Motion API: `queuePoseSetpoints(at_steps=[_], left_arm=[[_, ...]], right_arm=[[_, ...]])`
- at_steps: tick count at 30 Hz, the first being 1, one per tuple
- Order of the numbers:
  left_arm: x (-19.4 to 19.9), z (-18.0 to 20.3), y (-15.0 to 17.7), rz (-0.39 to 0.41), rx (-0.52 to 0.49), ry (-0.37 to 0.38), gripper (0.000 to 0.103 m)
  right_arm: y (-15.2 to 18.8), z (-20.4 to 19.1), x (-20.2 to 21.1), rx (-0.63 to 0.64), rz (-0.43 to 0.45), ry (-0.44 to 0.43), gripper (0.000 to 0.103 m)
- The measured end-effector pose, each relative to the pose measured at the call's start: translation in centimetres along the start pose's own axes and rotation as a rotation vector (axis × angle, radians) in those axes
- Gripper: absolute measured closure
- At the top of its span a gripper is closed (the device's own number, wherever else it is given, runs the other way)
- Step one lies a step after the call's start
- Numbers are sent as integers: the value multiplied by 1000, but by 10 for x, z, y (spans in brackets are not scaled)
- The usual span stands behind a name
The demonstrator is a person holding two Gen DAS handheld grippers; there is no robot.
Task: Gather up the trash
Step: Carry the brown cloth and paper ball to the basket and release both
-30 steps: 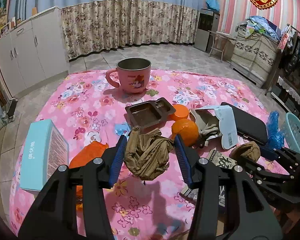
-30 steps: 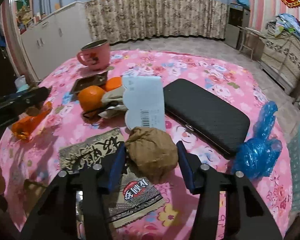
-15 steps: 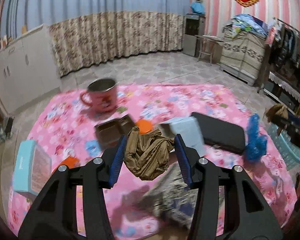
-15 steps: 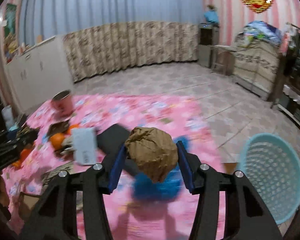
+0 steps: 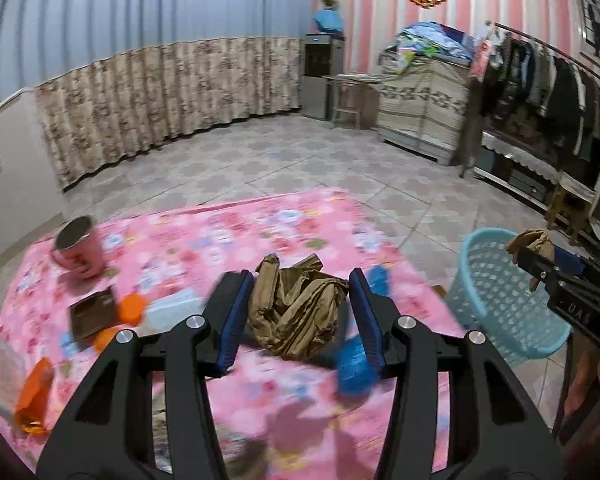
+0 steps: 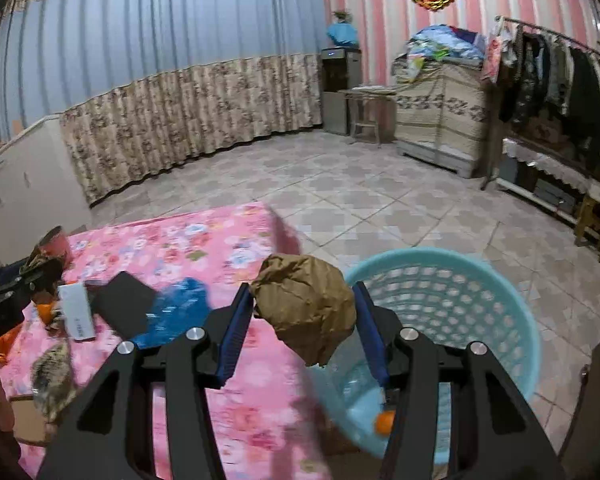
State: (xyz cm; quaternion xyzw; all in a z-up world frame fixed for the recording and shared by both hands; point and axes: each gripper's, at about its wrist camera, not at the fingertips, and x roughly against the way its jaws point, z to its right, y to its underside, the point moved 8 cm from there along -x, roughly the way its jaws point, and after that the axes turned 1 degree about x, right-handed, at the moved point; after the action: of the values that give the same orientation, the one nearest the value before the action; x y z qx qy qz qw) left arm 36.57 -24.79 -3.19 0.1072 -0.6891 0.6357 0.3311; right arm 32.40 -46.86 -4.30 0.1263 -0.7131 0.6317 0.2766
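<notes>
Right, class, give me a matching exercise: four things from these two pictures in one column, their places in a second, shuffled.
Things:
1. paper ball
2. crumpled bag
3. basket
4. mug

Places:
A. on the floor beside the table
B. in the left gripper
C. standing on the pink cloth
D. in the right gripper

Pairs: 1-D, 2-B, 3-A, 4-C

A crumpled brown paper wad (image 5: 296, 316) hangs pinched above the pink floral tabletop (image 5: 236, 232); a rounder brown paper ball (image 6: 306, 306) is held at the rim of the pale blue mesh basket (image 6: 460, 280) on the floor.
</notes>
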Motion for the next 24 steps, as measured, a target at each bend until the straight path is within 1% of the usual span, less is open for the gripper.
queuePoseSetpoints(at_steps=[2, 5, 8, 15, 17, 19, 20, 21, 24], left_arm=[[-6, 20, -3, -1, -20, 19, 55], [-20, 59, -5, -10, -58, 59, 55], [-34, 90, -5, -26, -88, 86, 55], [-59, 142, -1, -63, -105, 156, 55], [-63, 154, -2, -63, -123, 172, 56], [-65, 159, -4, -53, -146, 181, 62], [-65, 157, -6, -41, -148, 168, 66], [-65, 154, -8, -37, -138, 162, 66], [-68, 131, -14, -60, -88, 154, 66]], right_arm=[[1, 17, -1, -21, -7, 23, 52], [4, 44, -5, -71, -25, 42, 52], [4, 65, -5, -60, -26, 98, 52], [10, 117, -1, -142, -28, 173, 52], [13, 129, -1, -169, -30, 176, 52], [15, 140, -3, -202, -31, 172, 52], [16, 145, -3, -214, -31, 172, 52], [16, 146, -2, -223, -29, 174, 52], [16, 147, -3, -234, -23, 162, 52]])
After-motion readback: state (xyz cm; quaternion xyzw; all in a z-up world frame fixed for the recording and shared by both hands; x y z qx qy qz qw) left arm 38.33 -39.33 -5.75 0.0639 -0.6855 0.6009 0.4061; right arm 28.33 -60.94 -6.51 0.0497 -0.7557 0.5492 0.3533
